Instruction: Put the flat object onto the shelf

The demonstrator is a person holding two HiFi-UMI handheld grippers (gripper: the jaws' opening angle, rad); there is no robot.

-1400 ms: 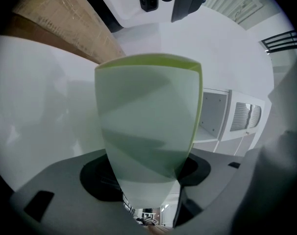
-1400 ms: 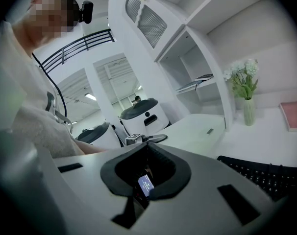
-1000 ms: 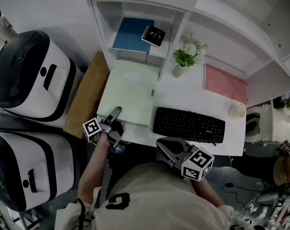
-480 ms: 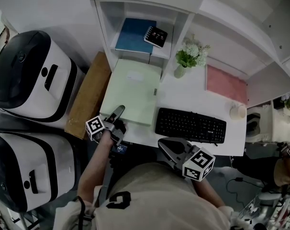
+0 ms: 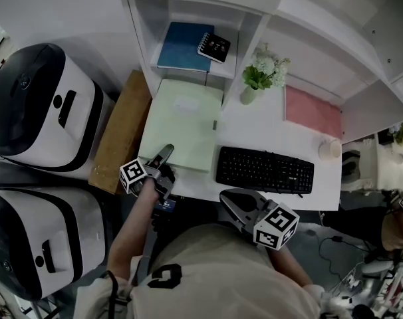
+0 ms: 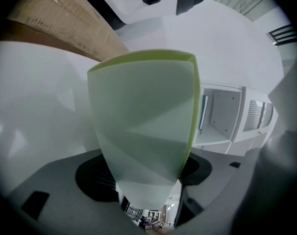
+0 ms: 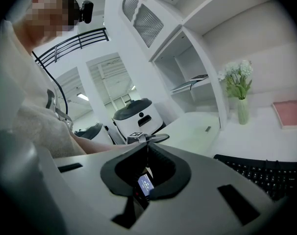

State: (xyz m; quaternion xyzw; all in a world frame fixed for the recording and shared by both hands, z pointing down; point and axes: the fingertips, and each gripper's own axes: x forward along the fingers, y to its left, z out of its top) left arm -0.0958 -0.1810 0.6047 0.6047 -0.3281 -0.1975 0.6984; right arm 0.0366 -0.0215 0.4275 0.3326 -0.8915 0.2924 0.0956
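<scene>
A pale green flat folder (image 5: 185,121) lies on the white desk (image 5: 255,135), its far edge at the foot of the shelf unit (image 5: 138,32). My left gripper (image 5: 163,157) is at the folder's near left corner, one finger lying over its top. In the left gripper view the folder (image 6: 143,121) runs down between the jaws of the left gripper (image 6: 148,199), which grip it and have just eased open a little. My right gripper (image 5: 227,197) hangs off the desk's front edge; in its own view the right gripper (image 7: 147,148) is shut and holds nothing.
The shelf's low compartment holds a blue book (image 5: 183,45) and a small spiral notebook (image 5: 212,46). A black keyboard (image 5: 265,170), a vase of flowers (image 5: 260,75), a pink pad (image 5: 313,111) and a cup (image 5: 329,149) are on the desk. A cardboard box (image 5: 118,135) and two white machines (image 5: 42,105) stand to the left.
</scene>
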